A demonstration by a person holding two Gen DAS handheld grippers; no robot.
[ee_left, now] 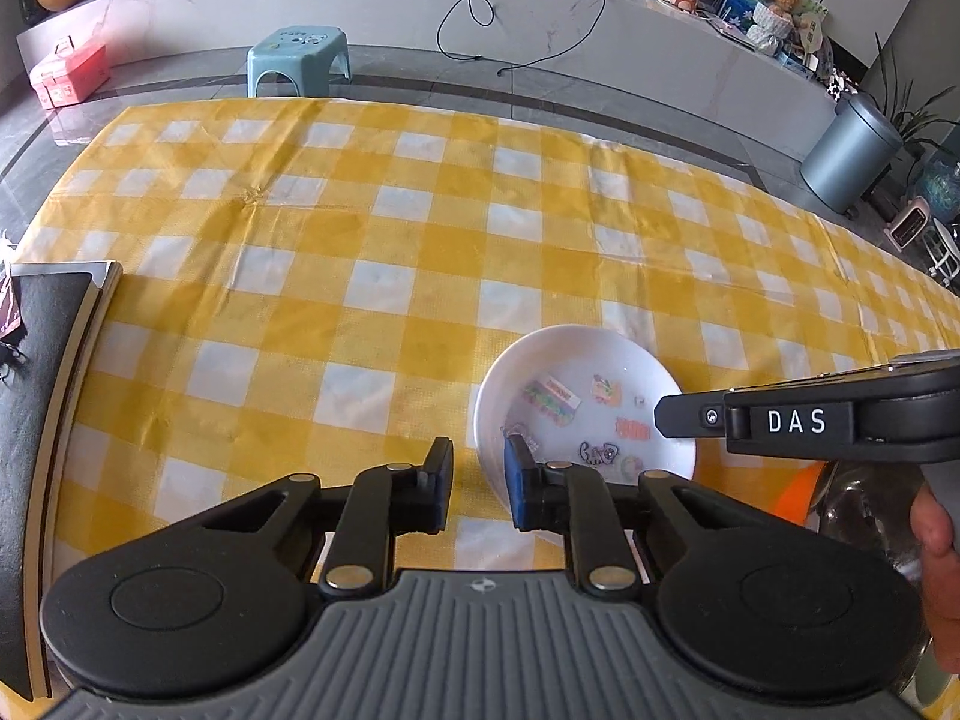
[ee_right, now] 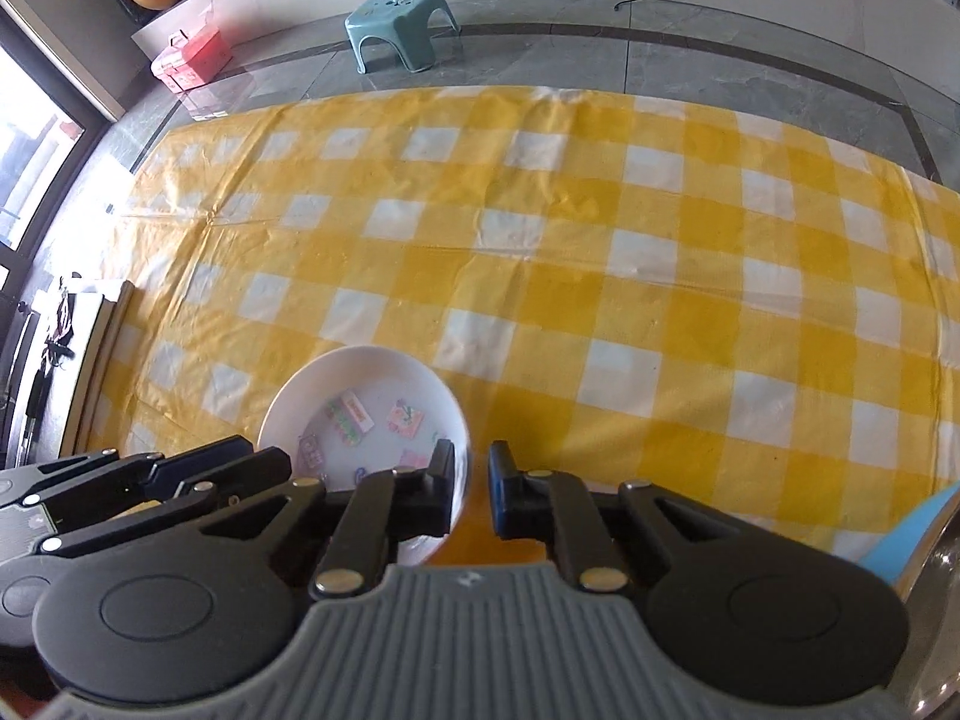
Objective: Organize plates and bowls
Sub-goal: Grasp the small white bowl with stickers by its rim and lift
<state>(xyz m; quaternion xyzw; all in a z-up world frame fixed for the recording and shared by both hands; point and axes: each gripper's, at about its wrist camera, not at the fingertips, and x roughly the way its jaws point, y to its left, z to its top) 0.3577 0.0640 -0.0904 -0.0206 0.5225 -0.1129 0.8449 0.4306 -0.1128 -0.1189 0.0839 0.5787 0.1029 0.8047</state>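
A white bowl with small colourful stickers inside sits on the yellow-checked tablecloth. My left gripper is open, low over the cloth at the bowl's left rim, its right finger over the rim. The right gripper's body reaches in over the bowl's right side. In the right wrist view the same bowl lies left of centre. My right gripper is open with a narrow gap, its left finger over the bowl's right rim. The left gripper's body shows at the left.
A dark-covered book or board lies at the table's left edge. A clear glass vessel and something orange sit at the right, by a hand. A blue object lies at the right. A teal stool stands beyond the table.
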